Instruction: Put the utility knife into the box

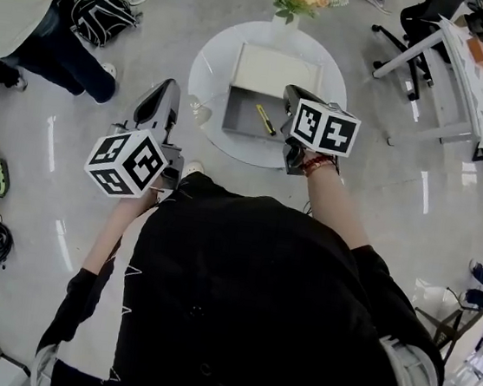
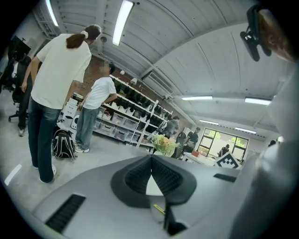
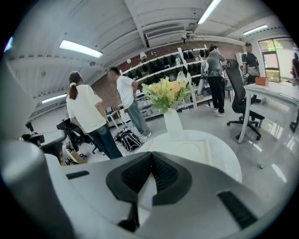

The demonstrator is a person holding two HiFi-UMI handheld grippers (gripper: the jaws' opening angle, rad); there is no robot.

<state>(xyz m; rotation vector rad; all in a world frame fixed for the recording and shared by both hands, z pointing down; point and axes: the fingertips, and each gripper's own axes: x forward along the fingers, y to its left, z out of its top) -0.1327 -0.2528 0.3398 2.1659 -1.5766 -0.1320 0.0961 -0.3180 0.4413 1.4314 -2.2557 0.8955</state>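
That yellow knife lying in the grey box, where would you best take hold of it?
Mid-body of the utility knife, pinched across its narrow width, coming straight down from above. It lies flat and slanted on the floor of the box, whose walls likely block any sideways approach.

Ahead of the jaws, the round white counter (image 1: 214, 64) looks smooth and glossy, the open grey box (image 1: 240, 119) matt. The jaws' ribbed black pads (image 3: 164, 172) look matt too.

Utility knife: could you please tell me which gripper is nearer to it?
Right. The right gripper hovers at the box's right edge, close beside the utility knife; the left gripper hangs beyond the table's left rim.
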